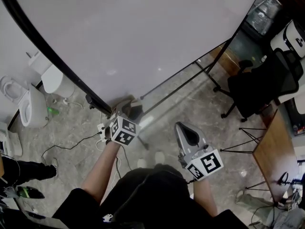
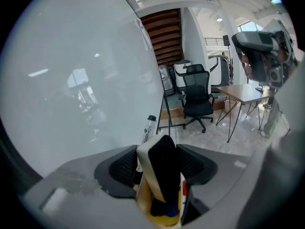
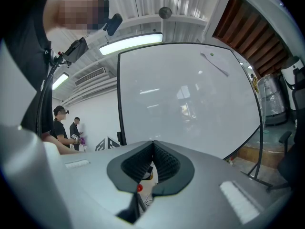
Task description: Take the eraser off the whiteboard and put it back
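The whiteboard (image 1: 143, 32) fills the upper half of the head view. My left gripper (image 1: 127, 109) is at the board's lower edge. In the left gripper view the eraser (image 2: 162, 171), cream body with black felt, stands upright between the two pads (image 2: 123, 166), which lie against both its sides. Below it shows a yellow holder (image 2: 167, 219). The board (image 2: 71, 80) is just to its left. My right gripper (image 1: 186, 130) hangs apart over the floor, shut with nothing in it; its pads (image 3: 164, 161) meet in front of the board (image 3: 190, 99).
A black-capped marker (image 2: 150, 124) stands just beyond the eraser. The board's stand legs (image 1: 190, 85) cross the marble floor. A black office chair (image 1: 267, 85) and a wooden table (image 1: 274, 156) are to the right, cables (image 1: 71, 147) to the left. Two people (image 3: 59, 123) stand far left.
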`<state>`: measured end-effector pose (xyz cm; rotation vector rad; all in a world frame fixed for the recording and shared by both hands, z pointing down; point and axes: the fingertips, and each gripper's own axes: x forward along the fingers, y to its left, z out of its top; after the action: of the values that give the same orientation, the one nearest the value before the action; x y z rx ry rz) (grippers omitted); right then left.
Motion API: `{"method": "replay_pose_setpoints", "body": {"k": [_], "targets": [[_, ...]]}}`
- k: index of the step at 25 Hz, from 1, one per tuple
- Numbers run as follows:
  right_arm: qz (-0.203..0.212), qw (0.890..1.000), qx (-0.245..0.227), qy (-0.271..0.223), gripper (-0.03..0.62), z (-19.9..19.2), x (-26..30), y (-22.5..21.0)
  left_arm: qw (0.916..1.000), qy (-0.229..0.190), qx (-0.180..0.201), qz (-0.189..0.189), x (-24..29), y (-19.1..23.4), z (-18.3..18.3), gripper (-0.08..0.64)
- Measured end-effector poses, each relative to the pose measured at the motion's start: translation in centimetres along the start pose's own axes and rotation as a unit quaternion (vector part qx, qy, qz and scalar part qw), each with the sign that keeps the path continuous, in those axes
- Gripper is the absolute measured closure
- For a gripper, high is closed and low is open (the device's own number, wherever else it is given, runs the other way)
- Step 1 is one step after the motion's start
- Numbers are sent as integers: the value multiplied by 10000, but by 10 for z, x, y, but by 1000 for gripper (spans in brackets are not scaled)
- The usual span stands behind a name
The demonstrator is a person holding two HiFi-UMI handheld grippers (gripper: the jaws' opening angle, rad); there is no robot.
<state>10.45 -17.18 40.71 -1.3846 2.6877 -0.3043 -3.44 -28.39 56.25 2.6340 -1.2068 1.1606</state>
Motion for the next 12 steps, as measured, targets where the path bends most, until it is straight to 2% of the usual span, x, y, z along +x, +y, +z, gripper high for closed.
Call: {"method": "replay_pose_setpoints", "body": {"k": [12], "targets": [[81, 10000, 32, -24, 583, 0, -2, 0, 9994, -210, -13, 263, -13, 3, 4, 310]]}}
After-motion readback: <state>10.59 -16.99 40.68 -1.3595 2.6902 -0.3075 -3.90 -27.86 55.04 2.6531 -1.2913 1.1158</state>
